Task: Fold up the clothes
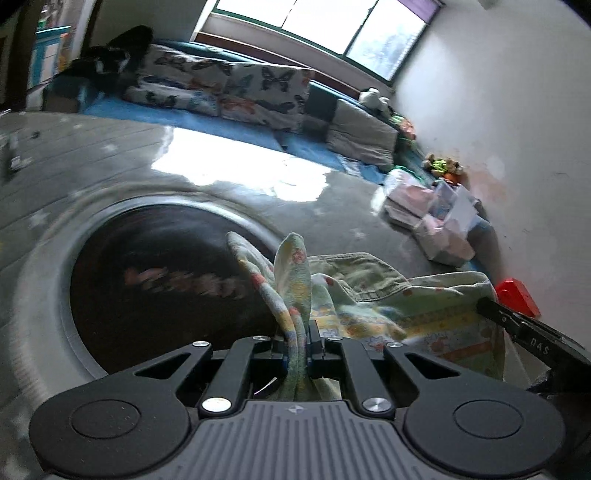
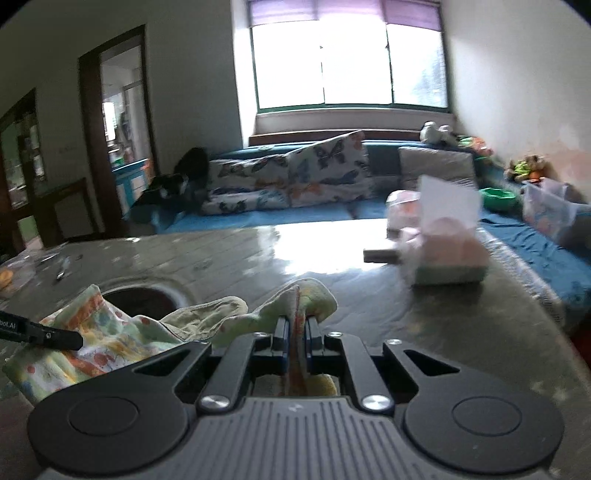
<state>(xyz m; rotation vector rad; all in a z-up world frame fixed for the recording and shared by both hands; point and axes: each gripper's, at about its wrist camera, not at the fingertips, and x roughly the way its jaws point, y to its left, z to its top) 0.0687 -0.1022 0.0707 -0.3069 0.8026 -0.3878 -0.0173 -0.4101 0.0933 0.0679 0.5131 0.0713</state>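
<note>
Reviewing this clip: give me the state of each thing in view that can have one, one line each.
left gripper: shut on the garment, fabric bunched between its jaws.
right gripper: shut on another part of the same garment.
patterned garment: unfolded, crumpled, pinched at two points, sagging between the grippers over the table.
table: glossy; round dark recess uncovered.
tissue pack: on the table, sheet sticking up.
window blind: raised almost fully.
</note>
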